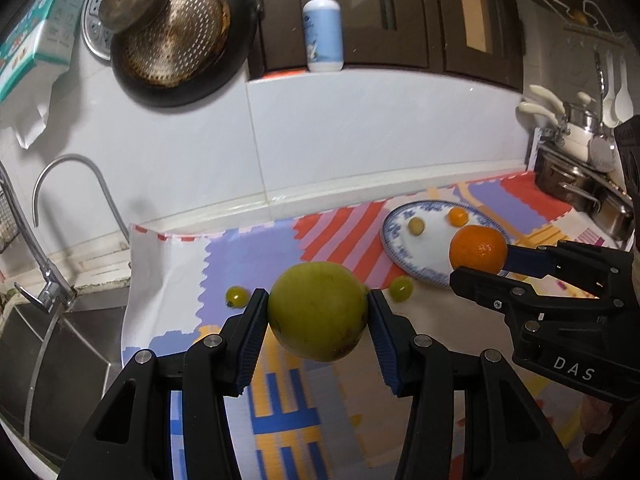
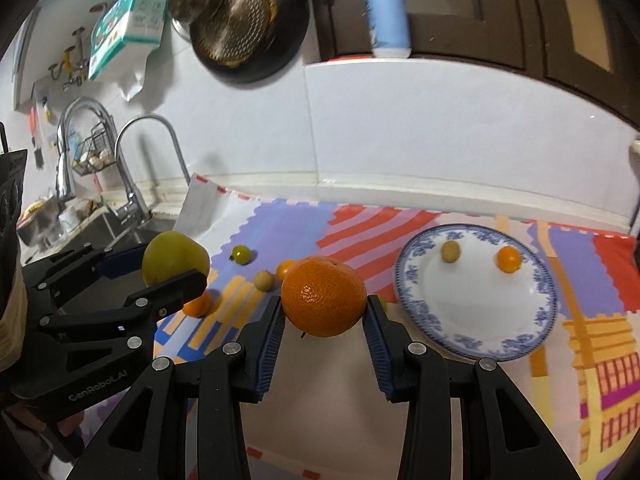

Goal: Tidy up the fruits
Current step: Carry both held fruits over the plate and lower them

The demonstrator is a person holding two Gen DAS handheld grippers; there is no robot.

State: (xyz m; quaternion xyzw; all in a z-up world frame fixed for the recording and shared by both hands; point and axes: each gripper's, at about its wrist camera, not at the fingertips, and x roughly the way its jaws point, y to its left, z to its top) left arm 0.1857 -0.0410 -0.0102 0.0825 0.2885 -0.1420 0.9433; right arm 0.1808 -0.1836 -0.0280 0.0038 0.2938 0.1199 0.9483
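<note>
In the left wrist view my left gripper [image 1: 318,300] is shut on a large green apple [image 1: 318,320], held above the patterned mat [image 1: 256,248]. My right gripper [image 1: 480,264] comes in from the right, shut on an orange [image 1: 478,246] over the near rim of a blue-and-white plate [image 1: 390,240]. The right wrist view shows the right gripper [image 2: 324,304] clamping the orange [image 2: 324,292], with the plate [image 2: 408,264] to its right and the left gripper [image 2: 176,264] with the apple [image 2: 172,254] to its left. Two small fruits [image 2: 451,251] [image 2: 509,259] lie on the plate.
Several small fruits lie loose on the mat, among them a green one [image 2: 241,255] and a small orange one [image 2: 198,306]. A sink with a faucet [image 1: 52,280] is on the left, pots [image 1: 580,192] at the right. A pump bottle [image 1: 323,32] stands on the sill.
</note>
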